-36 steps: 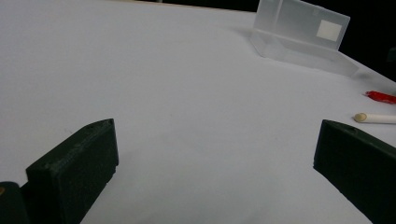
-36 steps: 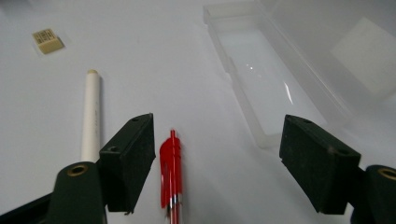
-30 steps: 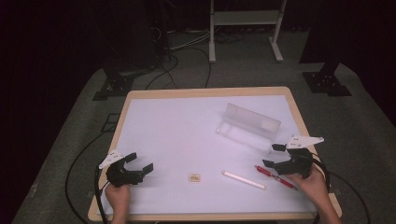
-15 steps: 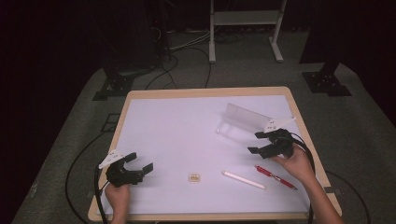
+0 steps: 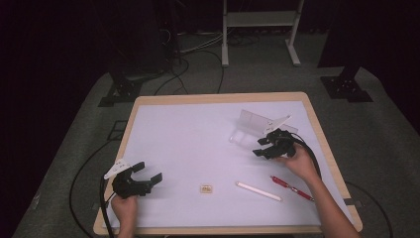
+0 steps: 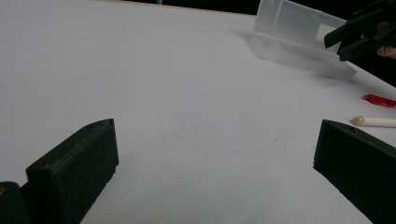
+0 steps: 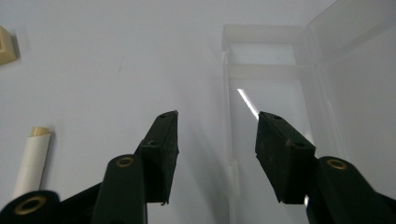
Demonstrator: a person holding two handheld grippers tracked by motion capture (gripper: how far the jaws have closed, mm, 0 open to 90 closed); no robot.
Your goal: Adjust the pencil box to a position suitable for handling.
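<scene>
A clear plastic case [image 5: 251, 124] lies open at the table's right back. My right gripper [image 5: 260, 148] hovers at its near edge, pointing left. In the right gripper view the jaws [image 7: 217, 126] stand apart astride the case's [image 7: 280, 70] side rim; they have just been closing and the pads do not touch it. My left gripper [image 5: 150, 171] rests at the front left, open wide with nothing between its jaws [image 6: 215, 140]. A white stick [image 5: 257, 191], a red pen [image 5: 292, 187] and a small beige block [image 5: 206, 188] lie near the front.
The white-topped table [image 5: 188, 139] has a wooden rim. From the left gripper view, the case [image 6: 299, 37], the red pen [image 6: 379, 100] and the white stick [image 6: 373, 122] lie far right. Cables and stand feet sit on the floor behind.
My right gripper has moved from beside the red pen back and left to the clear case, and its jaws have narrowed. The left gripper has kept still.
</scene>
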